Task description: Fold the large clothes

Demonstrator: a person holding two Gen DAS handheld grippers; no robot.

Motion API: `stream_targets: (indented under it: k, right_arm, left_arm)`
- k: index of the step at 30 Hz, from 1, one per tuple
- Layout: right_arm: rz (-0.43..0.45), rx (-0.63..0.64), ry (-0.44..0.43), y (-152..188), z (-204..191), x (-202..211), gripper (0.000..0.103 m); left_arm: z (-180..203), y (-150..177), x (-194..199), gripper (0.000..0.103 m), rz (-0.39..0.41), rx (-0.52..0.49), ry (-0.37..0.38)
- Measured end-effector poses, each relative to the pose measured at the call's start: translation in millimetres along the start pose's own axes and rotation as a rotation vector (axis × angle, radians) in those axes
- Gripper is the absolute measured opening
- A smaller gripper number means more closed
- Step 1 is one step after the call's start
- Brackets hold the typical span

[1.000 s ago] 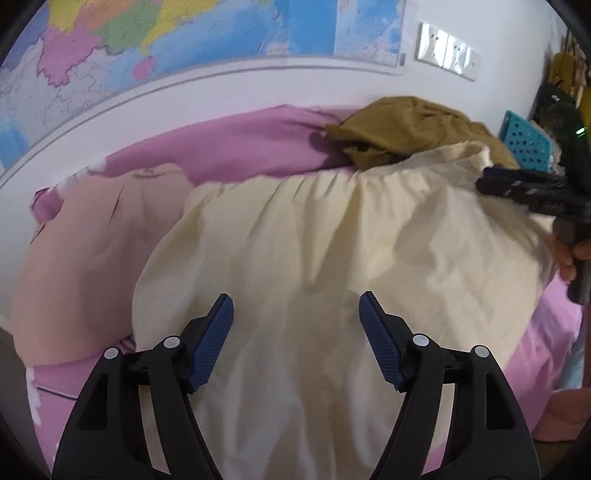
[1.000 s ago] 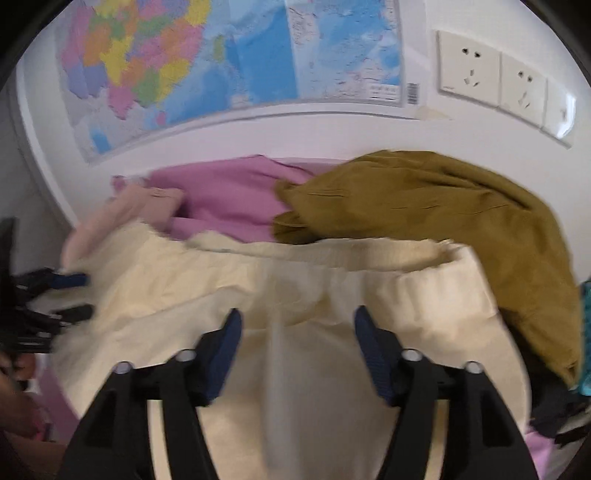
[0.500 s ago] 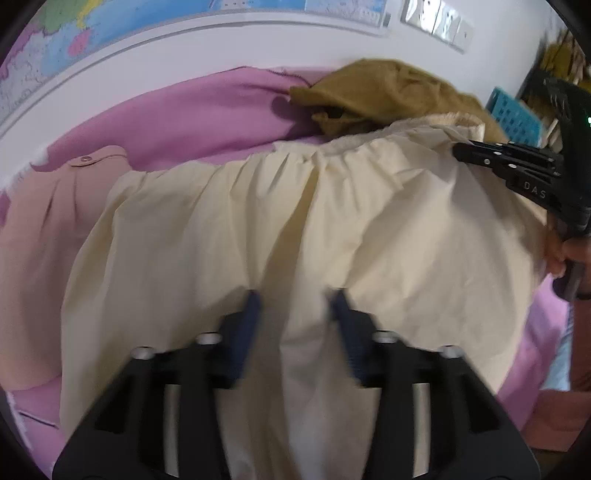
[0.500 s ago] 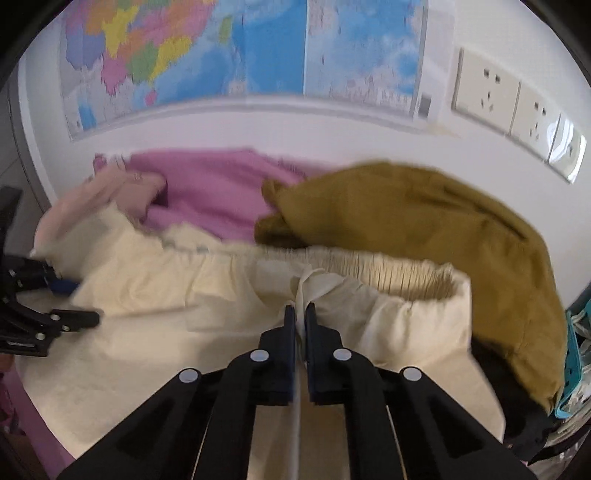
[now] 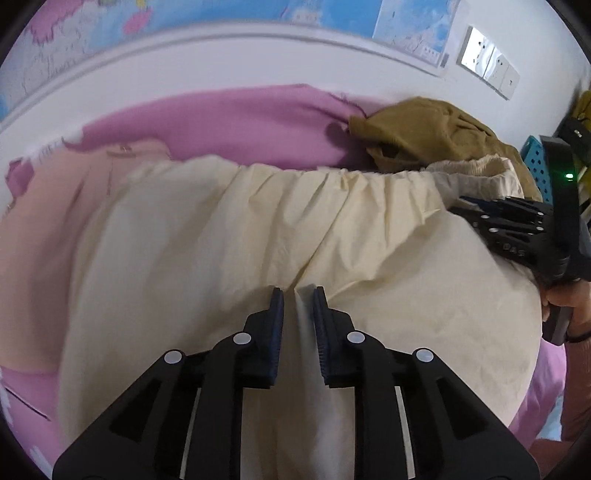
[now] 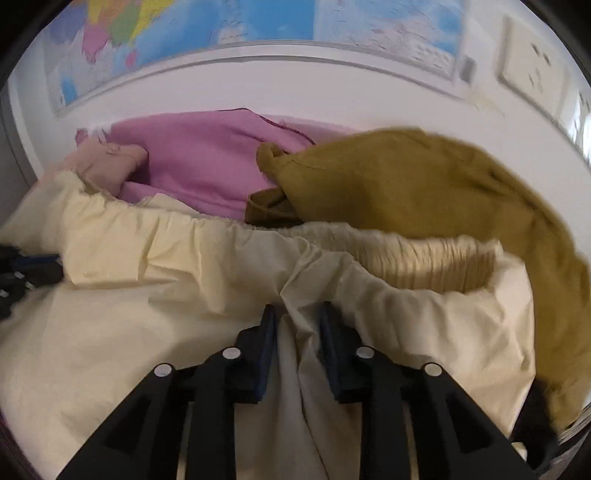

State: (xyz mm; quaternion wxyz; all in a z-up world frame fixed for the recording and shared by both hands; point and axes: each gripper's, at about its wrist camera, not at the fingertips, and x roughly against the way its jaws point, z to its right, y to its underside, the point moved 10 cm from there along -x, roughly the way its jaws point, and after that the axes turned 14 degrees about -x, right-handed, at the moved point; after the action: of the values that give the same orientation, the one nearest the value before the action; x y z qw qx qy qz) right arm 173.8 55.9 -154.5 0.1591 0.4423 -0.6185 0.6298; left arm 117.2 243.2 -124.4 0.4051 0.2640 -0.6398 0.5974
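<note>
Pinching one cream garment in both claws, we clench the left claw and the right claw each on a raised fold. It lies spread over a pink sheet, beside one mustard garment and one peach garment.

We note a wall map above; white sockets at its right. A blue perforated basket sits at the far right edge.

home bedroom | wall map | sockets | clothes pile
</note>
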Motion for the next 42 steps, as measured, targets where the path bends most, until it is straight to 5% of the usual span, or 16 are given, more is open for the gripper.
stream_targets:
  k: [7, 11, 15, 25, 33, 42]
  right_arm:
    - [0.128, -0.080, -0.062, -8.6, 27.2, 67.4, 0.035]
    - [0.059, -0.149, -0.014, 4.0, 60.7, 50.7, 0.034]
    - [0.013, -0.260, -0.079, 16.1, 80.5, 34.3, 0.034]
    - [0.120, -0.196, -0.171, 25.3, 51.6, 100.1, 0.045]
    - [0.025, -0.214, -0.178, 55.6, 57.4, 67.0, 0.044]
    - [0.058, -0.229, -0.171, 49.7, 56.0, 85.7, 0.045]
  left_arm:
    - [-5.4, -2.4, -1.8, 0.024, 0.023, 0.011, 0.001]
    - [-10.5, -2.4, -7.7, 0.026, 0.024, 0.038, 0.020]
    - [-10.2, -0.3, -9.7, 0.026, 0.024, 0.050, 0.028]
    - [-21.4, 8.7, 49.2, 0.042, 0.131, 0.047, -0.026]
    - [-51.6, 42.9, 44.3, 0.038, 0.111, 0.124, -0.007]
    - [-57.5, 43.8, 51.1, 0.041, 0.138, 0.132, -0.037]
